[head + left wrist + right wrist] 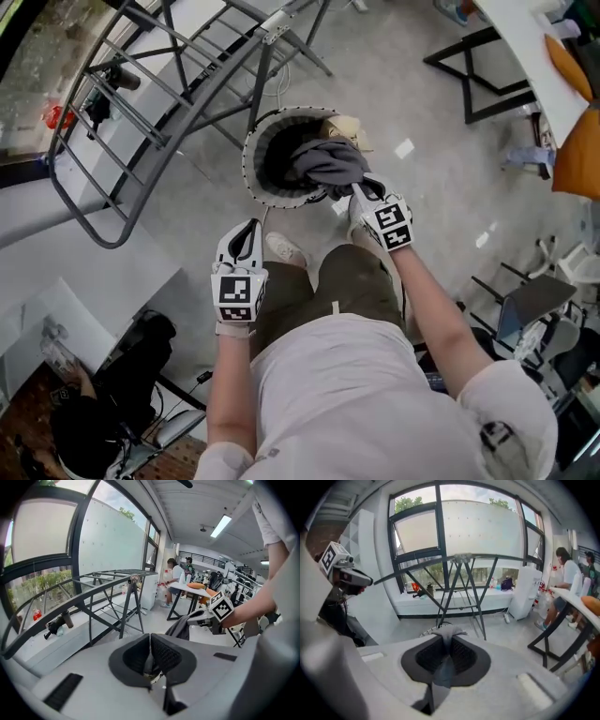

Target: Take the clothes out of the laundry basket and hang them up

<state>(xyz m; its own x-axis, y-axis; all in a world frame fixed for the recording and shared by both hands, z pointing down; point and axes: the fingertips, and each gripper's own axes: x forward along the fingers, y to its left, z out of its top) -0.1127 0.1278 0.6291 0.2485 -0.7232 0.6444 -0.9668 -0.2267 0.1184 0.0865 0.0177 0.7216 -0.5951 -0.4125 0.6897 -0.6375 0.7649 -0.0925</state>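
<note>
Right gripper [446,656]: clamped on a fold of the dark grey garment [447,632]; cloth pinched between both pads and running out past the tips.
Left gripper [151,658]: jaws together, nothing gripped (free for a 2nd hold).
Garment position: bunched, hanging from the right gripper directly over the mouth of the laundry basket [251,155]; lowest folds at about rim level, full clearance not determinable.
Basket: round, ribbed wall, on the floor ahead of the person's knees; interior dark, further contents not discernible.
Drying rack [141,103]: grey metal frame just beyond the basket, toward the left in the head view; bars bare wherever visible.
Step in hand: judged as extraction of 1 garment from the basket; hanging not yet begun.
Next move: probably calls for carrying the garment clear of the rim, opening the left jaws, taking a 2nd edge, spreading the cloth between the 2 grippers, then draping it over a rack bar.
Writing: none legible; only black-and-white square patterns on each marker cube [392,225]; no brand or label readable on garment, basket or rack.
</note>
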